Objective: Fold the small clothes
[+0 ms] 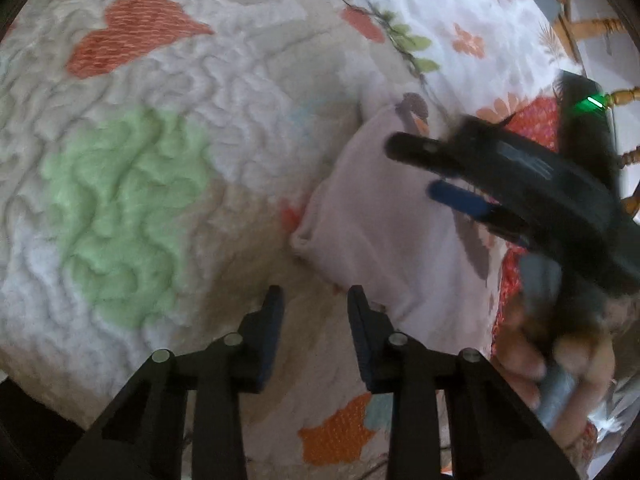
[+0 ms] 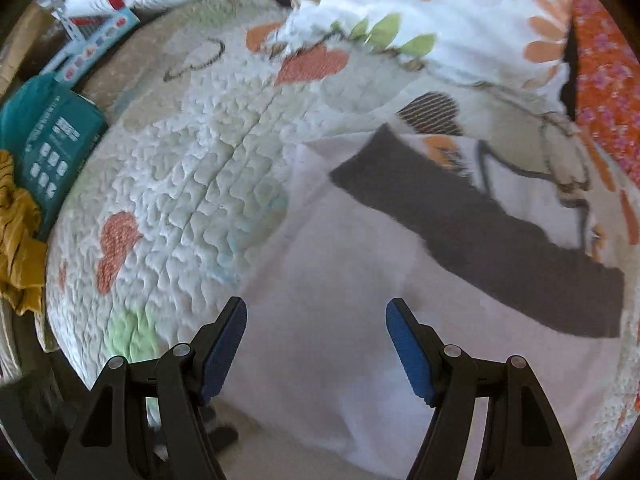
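Pale pink garment (image 2: 352,280) — flat on quilt (image 1: 132,168) for folding; left gripper (image 1: 316,300), right gripper (image 2: 316,312) — jaws apart, empty.

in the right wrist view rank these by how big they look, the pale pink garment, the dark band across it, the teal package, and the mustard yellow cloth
1. Pale pink garment, though it lies nearest the camera.
2. Dark band.
3. Teal package and mustard yellow cloth: they look alike in size, and both are cut by the picture's edge, so I won't rank them.
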### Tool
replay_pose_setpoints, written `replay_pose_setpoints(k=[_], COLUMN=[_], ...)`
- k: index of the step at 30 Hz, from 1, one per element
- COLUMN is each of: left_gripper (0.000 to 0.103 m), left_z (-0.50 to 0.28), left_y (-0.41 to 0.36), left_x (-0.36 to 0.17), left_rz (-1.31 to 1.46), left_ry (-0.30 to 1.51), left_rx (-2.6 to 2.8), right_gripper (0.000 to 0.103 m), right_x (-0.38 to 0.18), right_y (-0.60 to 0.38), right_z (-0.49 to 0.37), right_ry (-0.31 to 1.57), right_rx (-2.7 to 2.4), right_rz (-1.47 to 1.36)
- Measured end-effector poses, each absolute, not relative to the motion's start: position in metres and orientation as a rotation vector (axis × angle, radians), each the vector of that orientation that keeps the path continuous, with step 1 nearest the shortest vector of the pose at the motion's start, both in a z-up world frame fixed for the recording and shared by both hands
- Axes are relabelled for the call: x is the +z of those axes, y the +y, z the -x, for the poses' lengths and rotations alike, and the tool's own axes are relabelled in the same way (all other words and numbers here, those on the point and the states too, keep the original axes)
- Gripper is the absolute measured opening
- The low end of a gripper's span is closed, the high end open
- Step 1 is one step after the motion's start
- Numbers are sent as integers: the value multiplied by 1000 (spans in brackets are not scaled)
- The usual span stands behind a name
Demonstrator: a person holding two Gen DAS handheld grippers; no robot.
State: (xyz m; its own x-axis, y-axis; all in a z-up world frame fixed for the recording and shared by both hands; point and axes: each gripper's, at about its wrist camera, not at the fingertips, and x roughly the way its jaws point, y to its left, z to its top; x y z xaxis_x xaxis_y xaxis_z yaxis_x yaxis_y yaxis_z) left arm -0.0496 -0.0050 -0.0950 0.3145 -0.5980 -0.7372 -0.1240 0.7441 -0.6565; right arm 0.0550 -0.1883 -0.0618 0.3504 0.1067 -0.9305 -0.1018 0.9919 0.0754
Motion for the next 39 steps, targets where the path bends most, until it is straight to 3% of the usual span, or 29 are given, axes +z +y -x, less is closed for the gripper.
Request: replay_pose_setpoints(k=[4,10,18,20,22,24,30,35,39], left_gripper=[31,43,46,49,51,52,54,54,54], left_z=[56,58,49,45,46,46,42,37,32], left_y=[19,57,51,47,47,48,51,38,20], left_x=[-71,-47,-56,-59,-60,-62,-66,-65,-55], left_rz=[733,783,787,777,778,784,780,756,700], left_ry=[1150,993,1042,1047,1044,1043,1047,1090,1115], left_rx=[-333,-238,-219,-198,-187,-176,-131,-157,-196], right_gripper=[77,77,61,34,18,13,5,5,4], right_x=[-81,-108,-117,-118,-117,-110,-58,-11,-12], right_y=[-164,-130,-101,-94,-91,-100,-180,-307,-417], right_z=[-72,-66,-51,-49,-45,-41,-24,25,72], right_ry=[1253,1255,1177,1157,1133,1104,1039,941,935], right_rx=[102,-39,-140,-138,-137,-113,-32,-158,-351], right_rz=[25,304,461,477,481,427,85,-93,-202])
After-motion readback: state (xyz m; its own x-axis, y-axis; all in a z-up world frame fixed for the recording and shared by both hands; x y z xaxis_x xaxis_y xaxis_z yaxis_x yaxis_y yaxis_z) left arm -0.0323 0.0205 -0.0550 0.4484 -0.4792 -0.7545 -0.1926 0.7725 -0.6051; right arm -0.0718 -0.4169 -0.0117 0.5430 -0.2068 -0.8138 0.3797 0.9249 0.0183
